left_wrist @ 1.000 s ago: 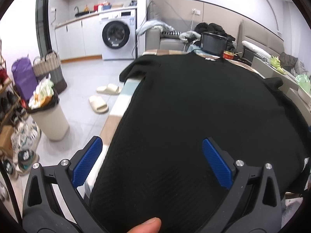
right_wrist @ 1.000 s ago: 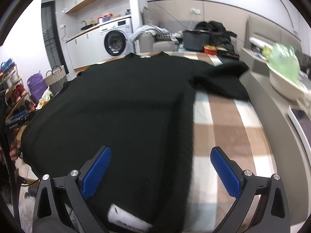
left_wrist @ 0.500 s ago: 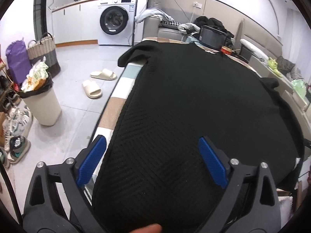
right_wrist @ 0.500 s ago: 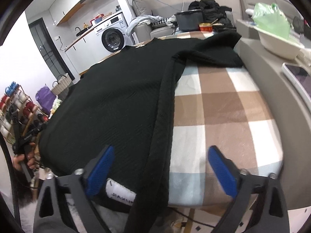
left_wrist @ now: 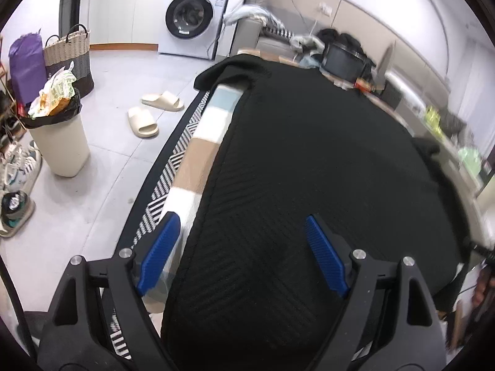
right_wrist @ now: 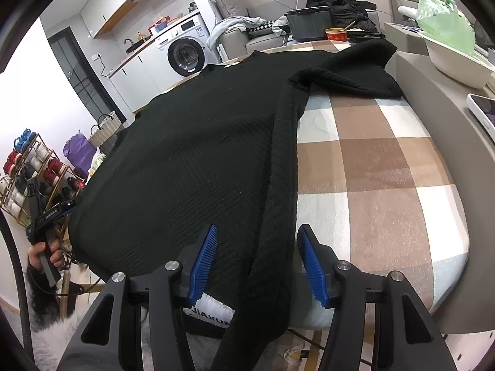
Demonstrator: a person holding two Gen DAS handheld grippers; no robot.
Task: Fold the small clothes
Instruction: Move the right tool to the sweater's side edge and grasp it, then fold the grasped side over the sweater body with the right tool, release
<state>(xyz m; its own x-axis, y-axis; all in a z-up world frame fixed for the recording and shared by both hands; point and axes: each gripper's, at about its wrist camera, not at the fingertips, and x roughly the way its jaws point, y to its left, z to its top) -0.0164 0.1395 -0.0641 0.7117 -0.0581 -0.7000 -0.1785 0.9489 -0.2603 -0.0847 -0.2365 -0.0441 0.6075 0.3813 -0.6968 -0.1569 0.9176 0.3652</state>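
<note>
Right gripper (right_wrist: pixel 255 261): jaws apart, just been closing, black sweater (right_wrist: pixel 191 160) side fold between, pads not yet pressing. Left gripper (left_wrist: pixel 239 252): jaws apart, also just been closing, straddling near hem. Sweater flat on checked desk (right_wrist: pixel 371 167). Advice: pinch both layers evenly at near corners. Far end: red bowl (right_wrist: pixel 335 34), dark box (right_wrist: pixel 309 26) may obstruct fold.

Both wrist views look down close over the black garment (left_wrist: pixel 309 160).
</note>
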